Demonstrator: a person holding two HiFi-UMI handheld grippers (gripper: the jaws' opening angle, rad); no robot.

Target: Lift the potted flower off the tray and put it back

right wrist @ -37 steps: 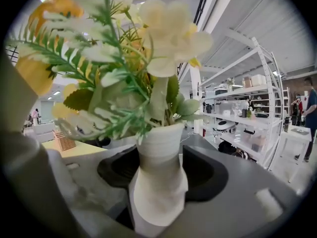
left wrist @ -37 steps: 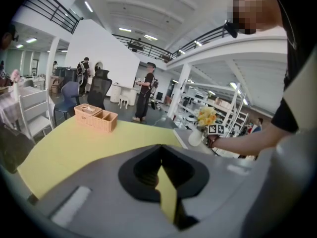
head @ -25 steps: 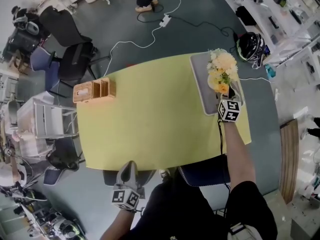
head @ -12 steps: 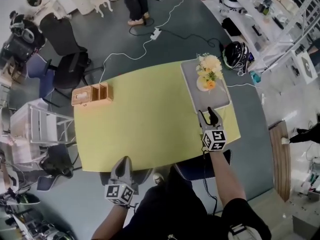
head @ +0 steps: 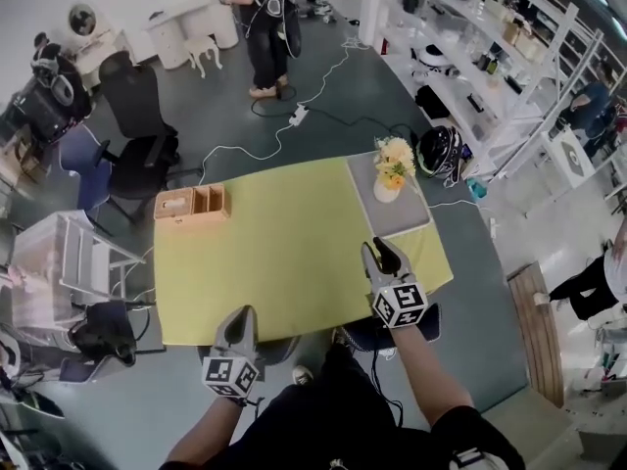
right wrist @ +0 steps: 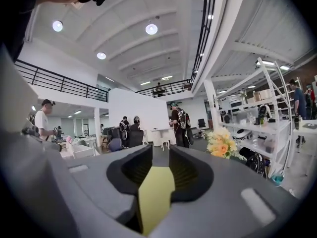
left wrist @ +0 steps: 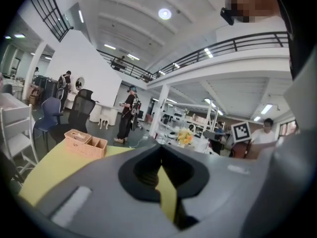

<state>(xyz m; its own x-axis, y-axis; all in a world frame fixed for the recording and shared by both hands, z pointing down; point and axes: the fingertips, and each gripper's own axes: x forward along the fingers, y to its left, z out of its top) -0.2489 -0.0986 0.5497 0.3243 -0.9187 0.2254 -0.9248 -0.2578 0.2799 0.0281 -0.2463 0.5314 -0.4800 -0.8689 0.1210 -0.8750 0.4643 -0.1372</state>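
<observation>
At the far left of the tabletop (head: 284, 253) stands a wicker box (head: 191, 204), which has no part in the job. The left tool (head: 244, 317) hangs off the near edge, well apart from everything. Its jaws meet at the tips with nothing between them, and it can wait there.

Further right, the right tool (head: 378, 253) hovers over the near right part of the tabletop and points toward the tray (head: 404, 221). Its jaws stand narrow and are closing on nothing; only bare tabletop shows through the slit.

At the far right corner the flower (head: 392, 164) stands upright in its pot on the far half of the tray, touched by neither tool. From this alone I cannot say whether the lift is yet to come or is already finished.

If the lift is yet to come, the narrow jaws are wrong for it. They should open wide before the tool reaches the tray. The tool should come in low and level, so that the pads take the pot's wall and not the blossoms, which spread above it and would crush or slip. A firm hold below the rim, a straight rise clear of the tray, then a straight descent onto the same bare grey patch should keep the pot from tipping. The jaws should let go only once the base sits flat.
</observation>
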